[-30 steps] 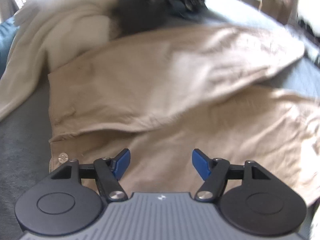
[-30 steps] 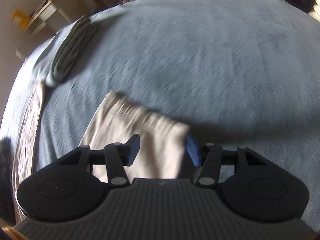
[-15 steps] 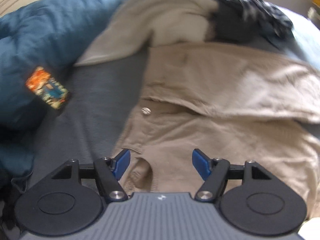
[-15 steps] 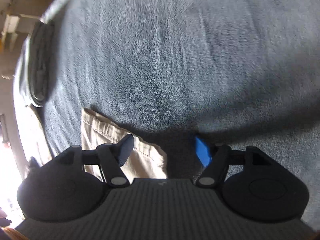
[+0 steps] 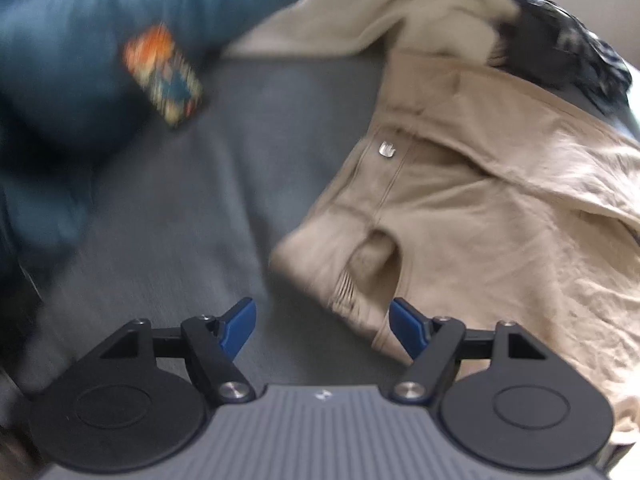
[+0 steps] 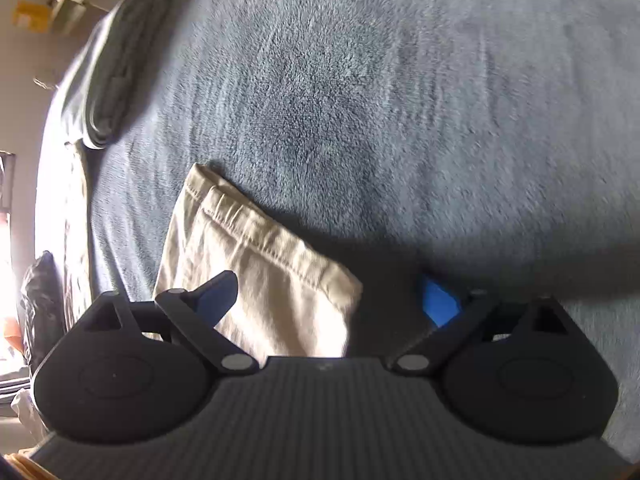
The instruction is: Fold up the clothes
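Observation:
Beige trousers [image 5: 480, 216] lie on the grey-blue blanket [image 5: 248, 184], waistband and metal button [image 5: 387, 149] toward my left gripper [image 5: 323, 326]. That gripper is open, hovering just over the waistband's near corner, with cloth showing between its blue pads. In the right wrist view the hemmed end of a beige trouser leg [image 6: 264, 280] lies flat on the blanket [image 6: 400, 100]. My right gripper [image 6: 332, 300] is open above that hem; the left pad is over the cloth, the right pad over bare blanket.
A blue quilted jacket [image 5: 72, 48] with a colourful patch [image 5: 162, 76] lies at left. A cream garment [image 5: 384, 8] and a dark one [image 5: 560, 52] sit behind the trousers. A folded grey garment [image 6: 116, 68] rests at the bed's far left edge.
My left gripper has swung left along the trousers to the waistband corner, bringing the blue jacket into view. My right gripper stayed low over the leg hem and shifted slightly. Both stay open.

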Motion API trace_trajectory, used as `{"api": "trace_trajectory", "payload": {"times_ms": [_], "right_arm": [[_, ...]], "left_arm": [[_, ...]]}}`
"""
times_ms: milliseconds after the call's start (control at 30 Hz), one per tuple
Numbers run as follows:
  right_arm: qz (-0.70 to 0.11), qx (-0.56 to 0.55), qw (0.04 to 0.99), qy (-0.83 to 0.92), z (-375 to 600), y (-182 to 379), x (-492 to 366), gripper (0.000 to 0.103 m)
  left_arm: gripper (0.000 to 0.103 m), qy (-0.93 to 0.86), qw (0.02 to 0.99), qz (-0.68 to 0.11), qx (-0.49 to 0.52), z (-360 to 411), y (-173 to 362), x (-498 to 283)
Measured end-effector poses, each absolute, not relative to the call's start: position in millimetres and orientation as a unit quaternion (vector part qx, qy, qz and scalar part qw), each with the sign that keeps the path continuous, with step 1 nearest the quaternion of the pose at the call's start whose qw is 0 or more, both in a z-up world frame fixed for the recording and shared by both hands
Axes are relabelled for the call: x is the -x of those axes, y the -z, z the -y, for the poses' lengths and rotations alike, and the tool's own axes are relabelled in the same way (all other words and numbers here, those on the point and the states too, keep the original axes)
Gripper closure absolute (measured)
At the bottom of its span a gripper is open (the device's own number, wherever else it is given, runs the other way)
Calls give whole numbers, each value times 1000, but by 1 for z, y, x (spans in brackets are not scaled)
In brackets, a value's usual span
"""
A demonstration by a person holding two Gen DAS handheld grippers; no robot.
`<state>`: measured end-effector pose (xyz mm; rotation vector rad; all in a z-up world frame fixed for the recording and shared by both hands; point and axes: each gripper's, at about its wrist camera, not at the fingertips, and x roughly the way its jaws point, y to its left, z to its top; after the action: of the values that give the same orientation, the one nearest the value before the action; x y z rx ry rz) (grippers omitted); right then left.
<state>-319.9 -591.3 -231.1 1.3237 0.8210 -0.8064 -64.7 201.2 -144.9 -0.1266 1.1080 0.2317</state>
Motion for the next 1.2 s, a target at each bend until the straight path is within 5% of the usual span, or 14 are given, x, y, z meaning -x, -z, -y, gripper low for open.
{"api": "trace_trajectory", "payload": {"times_ms": [233, 400, 467, 700, 800, 900, 1200], "right_arm": [[-328, -604, 650, 325, 544, 229, 325, 21], [-307, -620, 655, 305, 520, 233, 318, 48], [-304, -620, 656, 304, 515, 232, 316, 52], [-263, -637, 646, 329, 509, 240, 317, 59], [-258, -627, 656, 331, 513, 238, 313, 98], [-244, -615, 675, 327, 522, 225, 300, 100], [-174, -558, 778, 230, 542, 93, 236, 101]], "left_arm": [[31, -77, 818, -524, 226, -235, 191, 54], [53, -98, 784, -532, 305, -245, 222, 45], [58, -112, 778, -530, 317, -248, 230, 46], [54, -105, 783, -526, 315, -242, 233, 48], [73, -122, 787, -534, 284, -236, 228, 40], [95, -136, 783, -522, 311, -239, 217, 38], [96, -112, 800, -487, 334, -240, 160, 37]]}}
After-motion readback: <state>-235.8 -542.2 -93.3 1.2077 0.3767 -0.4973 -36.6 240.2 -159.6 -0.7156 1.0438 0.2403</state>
